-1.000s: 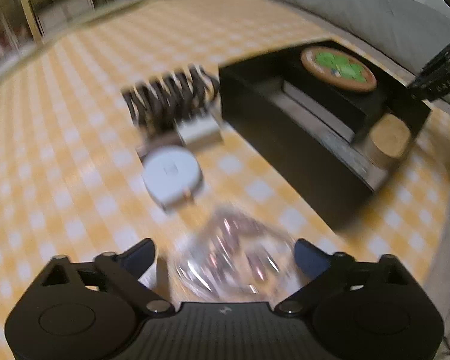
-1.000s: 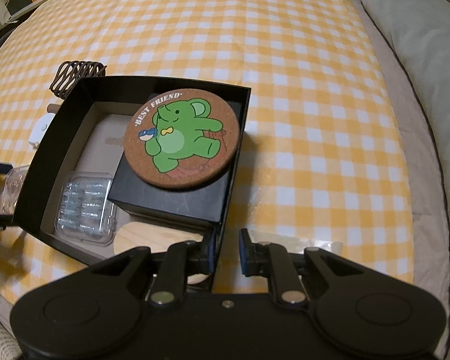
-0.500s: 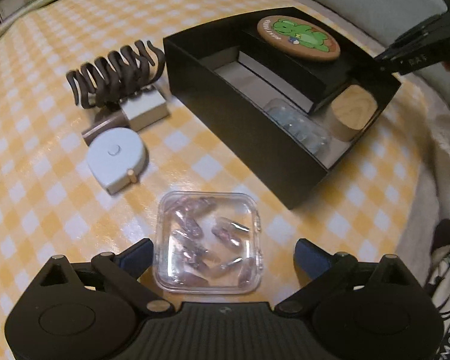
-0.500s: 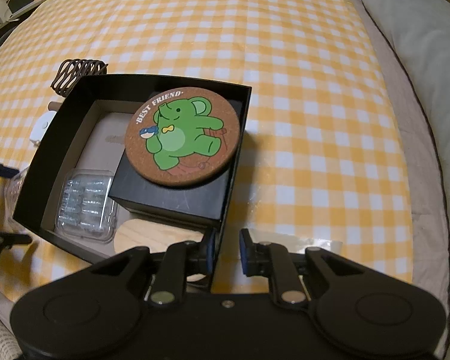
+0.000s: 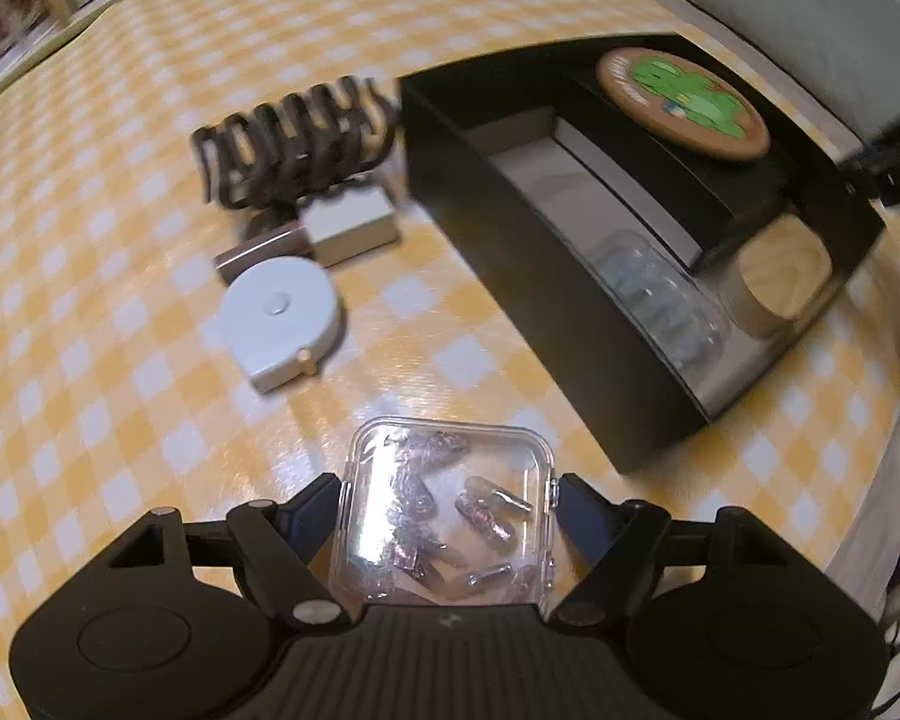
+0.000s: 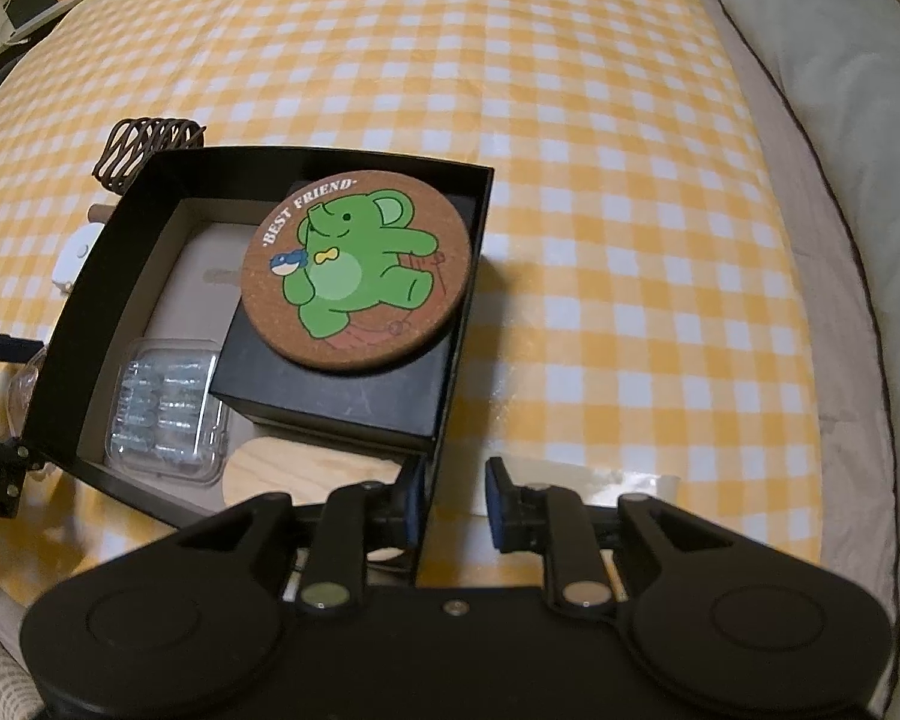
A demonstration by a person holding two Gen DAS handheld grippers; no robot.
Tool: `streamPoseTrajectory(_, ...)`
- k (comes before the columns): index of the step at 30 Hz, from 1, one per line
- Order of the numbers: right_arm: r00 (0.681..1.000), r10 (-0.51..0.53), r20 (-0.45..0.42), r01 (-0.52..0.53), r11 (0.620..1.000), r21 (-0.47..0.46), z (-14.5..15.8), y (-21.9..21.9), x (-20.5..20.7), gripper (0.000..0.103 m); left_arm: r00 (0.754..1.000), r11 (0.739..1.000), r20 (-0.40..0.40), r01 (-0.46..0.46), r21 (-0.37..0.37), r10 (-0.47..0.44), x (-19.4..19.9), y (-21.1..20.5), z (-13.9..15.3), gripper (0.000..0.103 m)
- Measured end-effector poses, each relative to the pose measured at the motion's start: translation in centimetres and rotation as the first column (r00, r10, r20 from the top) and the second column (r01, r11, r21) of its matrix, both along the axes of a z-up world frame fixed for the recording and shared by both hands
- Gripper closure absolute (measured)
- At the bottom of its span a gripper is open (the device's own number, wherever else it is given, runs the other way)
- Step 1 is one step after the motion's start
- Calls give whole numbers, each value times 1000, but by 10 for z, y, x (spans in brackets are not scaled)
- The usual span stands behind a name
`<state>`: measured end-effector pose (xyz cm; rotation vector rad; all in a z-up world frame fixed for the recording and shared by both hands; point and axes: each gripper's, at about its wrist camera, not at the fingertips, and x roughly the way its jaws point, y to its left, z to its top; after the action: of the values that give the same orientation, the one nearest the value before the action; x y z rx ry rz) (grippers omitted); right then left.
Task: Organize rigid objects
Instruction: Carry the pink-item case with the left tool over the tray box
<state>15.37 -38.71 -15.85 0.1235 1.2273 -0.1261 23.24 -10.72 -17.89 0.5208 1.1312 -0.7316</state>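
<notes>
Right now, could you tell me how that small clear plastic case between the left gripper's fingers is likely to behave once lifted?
The clear plastic case looks rigid, so it should hold its shape. Its glossy walls could slip against the left gripper. The loose wrapped pieces inside will probably shift and rattle if tilted.
</notes>
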Motion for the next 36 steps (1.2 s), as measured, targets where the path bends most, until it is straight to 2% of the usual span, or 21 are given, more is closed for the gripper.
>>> streamPoseTrajectory(4,999,-52,15,52,999,-5,3,-6,-2,70,990,990,-2,-139,-18,139,14,9,4,25)
streamPoseTrajectory(7,998,-54,15,54,999,2,3,-10,-2,70,971,970,-7,-238,-53,238,23,19,10,25)
streamPoseTrajectory(14,999,-29,21,28,1000,9,7,-9,1,94,920,903,-26,-389,-181,391,32,27,44,25)
streamPoseTrajectory(17,999,-24,20,24,1000,-7,10,-5,4,98,899,870,-44,-432,-238,435,31,23,64,25)
streamPoseTrajectory(19,999,-27,19,27,999,-20,10,-1,4,98,895,854,-56,-440,-276,443,26,14,77,25)
streamPoseTrajectory(23,1000,-26,18,26,999,-38,9,10,3,98,901,843,-70,-426,-330,428,12,-8,95,25)
streamPoseTrajectory(28,998,-59,22,59,998,-29,6,9,3,99,886,813,-125,-459,-359,446,-6,-35,94,25)
streamPoseTrajectory(36,997,-75,4,75,996,-42,3,11,7,99,890,827,-142,-456,-329,434,-29,-69,77,25)
